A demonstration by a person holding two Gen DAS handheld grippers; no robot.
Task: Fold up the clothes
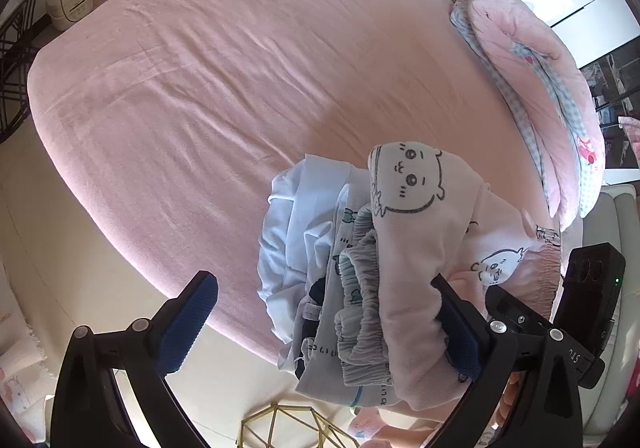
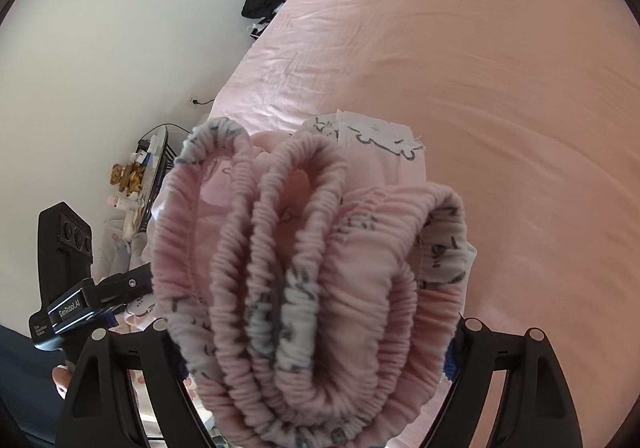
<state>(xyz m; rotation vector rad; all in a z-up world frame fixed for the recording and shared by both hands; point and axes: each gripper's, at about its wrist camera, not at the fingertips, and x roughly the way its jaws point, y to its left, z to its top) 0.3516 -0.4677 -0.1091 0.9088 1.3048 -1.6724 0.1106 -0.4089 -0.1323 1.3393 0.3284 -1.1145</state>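
Covering most of both views, the pink bed (image 1: 192,88) carried a heap of clothes (image 1: 320,248) at its near edge; the right claw (image 2: 320,360) pinched bunched pink pants (image 2: 312,268), and the left claw (image 1: 324,320) stood spread, nothing pinched.

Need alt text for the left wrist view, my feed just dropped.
The open left gripper hangs over a pile of clothes at the near edge of a pink bed, its right finger against a pink cartoon-print garment. White and grey pieces lie under that garment; a folded quilt lies at the right.
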